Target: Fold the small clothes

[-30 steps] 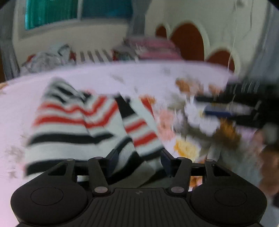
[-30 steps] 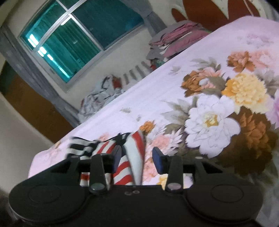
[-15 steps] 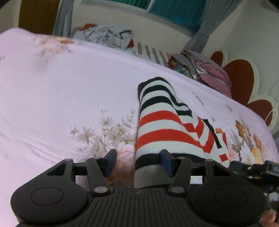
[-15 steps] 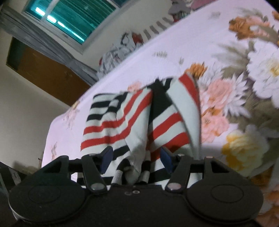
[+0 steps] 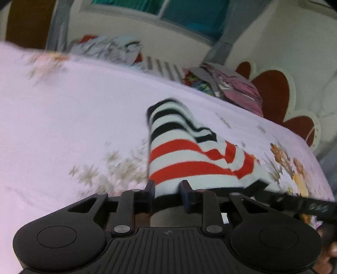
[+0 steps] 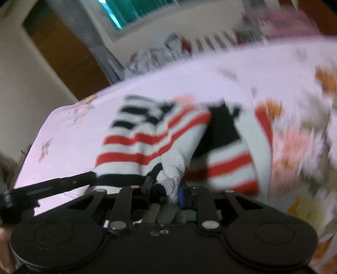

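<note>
Nearest, the left gripper (image 5: 167, 189) has just drawn its jaws in, clamping the hem of the striped garment (image 5: 179, 160); the right gripper (image 6: 165, 187) likewise pinches a white fold. The garment lies centre on the bed (image 5: 73, 118), a floral lilac sheet. At 12 o'clock, heaped clothes (image 5: 109, 48) below a window (image 5: 168, 10).

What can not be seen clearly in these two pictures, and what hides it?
- Near hem of the striped garment: left wrist view, hidden behind the left tool.
- Fabric nipped in the right tool: right wrist view, motion blur.
- Clothes pile behind the bed: blurred, partly hidden by the bed's edge.
</note>
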The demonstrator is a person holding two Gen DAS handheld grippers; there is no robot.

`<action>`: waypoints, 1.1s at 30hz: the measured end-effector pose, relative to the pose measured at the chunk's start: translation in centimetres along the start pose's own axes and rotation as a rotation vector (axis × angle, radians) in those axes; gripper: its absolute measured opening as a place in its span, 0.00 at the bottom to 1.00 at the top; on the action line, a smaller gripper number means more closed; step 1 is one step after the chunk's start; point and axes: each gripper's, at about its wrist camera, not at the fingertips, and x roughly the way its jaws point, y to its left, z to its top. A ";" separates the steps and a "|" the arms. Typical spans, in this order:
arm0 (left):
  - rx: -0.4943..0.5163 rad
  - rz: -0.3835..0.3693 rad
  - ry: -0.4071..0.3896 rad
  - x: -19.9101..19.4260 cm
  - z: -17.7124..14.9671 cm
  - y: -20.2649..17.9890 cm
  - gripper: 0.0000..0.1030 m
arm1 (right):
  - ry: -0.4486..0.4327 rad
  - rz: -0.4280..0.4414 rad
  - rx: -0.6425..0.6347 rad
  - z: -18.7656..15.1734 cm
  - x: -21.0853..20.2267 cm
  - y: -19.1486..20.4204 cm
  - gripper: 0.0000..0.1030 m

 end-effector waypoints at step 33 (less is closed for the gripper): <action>0.365 0.074 0.185 7.6 4.8 -8.4 0.25 | -0.061 -0.022 0.196 2.9 1.4 -12.4 0.10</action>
